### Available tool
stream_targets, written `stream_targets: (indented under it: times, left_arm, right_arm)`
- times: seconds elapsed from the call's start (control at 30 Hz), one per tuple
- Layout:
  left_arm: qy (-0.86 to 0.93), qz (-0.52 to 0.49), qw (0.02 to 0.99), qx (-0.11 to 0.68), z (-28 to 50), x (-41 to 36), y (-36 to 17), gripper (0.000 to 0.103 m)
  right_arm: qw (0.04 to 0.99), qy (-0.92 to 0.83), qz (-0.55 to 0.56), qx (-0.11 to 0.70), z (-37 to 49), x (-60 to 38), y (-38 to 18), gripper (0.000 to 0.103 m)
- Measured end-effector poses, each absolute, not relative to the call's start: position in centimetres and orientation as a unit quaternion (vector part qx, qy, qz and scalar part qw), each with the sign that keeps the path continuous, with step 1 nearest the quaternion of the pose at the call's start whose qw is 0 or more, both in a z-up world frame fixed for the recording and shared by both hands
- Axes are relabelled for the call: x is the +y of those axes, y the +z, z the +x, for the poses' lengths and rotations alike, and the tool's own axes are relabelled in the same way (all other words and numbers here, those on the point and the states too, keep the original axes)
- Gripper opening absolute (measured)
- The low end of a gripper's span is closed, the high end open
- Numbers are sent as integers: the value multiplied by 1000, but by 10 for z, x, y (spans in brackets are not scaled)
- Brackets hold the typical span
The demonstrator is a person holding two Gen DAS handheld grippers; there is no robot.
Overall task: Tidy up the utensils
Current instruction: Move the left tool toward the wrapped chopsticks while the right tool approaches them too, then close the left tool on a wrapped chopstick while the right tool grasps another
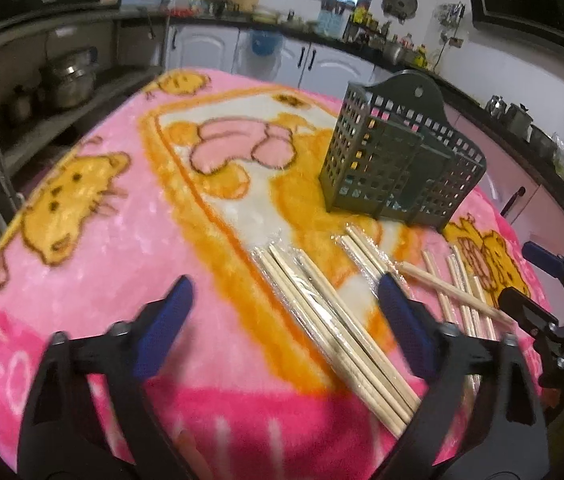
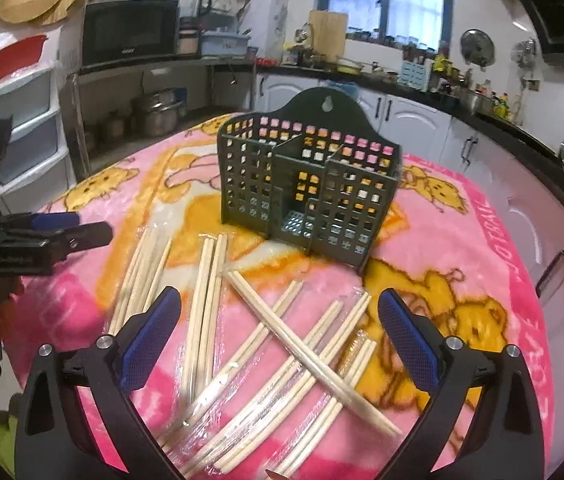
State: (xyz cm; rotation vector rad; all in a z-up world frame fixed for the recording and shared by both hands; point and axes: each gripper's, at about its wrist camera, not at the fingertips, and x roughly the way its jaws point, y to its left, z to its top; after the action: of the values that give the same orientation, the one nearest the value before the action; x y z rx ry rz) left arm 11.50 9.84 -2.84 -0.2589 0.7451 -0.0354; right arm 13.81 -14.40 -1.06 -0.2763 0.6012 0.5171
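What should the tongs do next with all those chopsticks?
Probably lower the right tongs onto the crossed chopstick pair lying on top of the pile and close. Both tongs are open and empty, and the holder has no chopsticks in it yet.

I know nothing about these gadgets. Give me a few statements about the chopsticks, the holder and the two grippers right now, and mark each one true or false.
1. The dark green holder stands upright on the pink blanket. True.
2. Several chopsticks already stand in the holder. False: its compartments look empty; the chopsticks all lie on the blanket.
3. Both grippers are open and hold nothing. True: the right gripper and the left gripper are spread wide.
4. One pair lies crosswise over others. True.
5. The chopsticks are metal. False: they look like pale wood, some in clear wrappers.
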Motion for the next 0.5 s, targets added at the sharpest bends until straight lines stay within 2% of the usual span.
stream_targets:
  times: [0.33, 0.4, 0.5]
  left_arm:
    - [-42, -170, 889, 424, 146, 116, -49, 30]
    - [-39, -172, 886, 428, 148, 119, -51, 24]
    - [-37, -181, 879, 439, 153, 125, -55, 21]
  right_arm:
    - [890, 278, -156, 327, 159, -133, -25, 63]
    - [884, 284, -164, 332, 162, -130, -28, 63]
    - [879, 285, -177, 338, 166, -125, -33, 60]
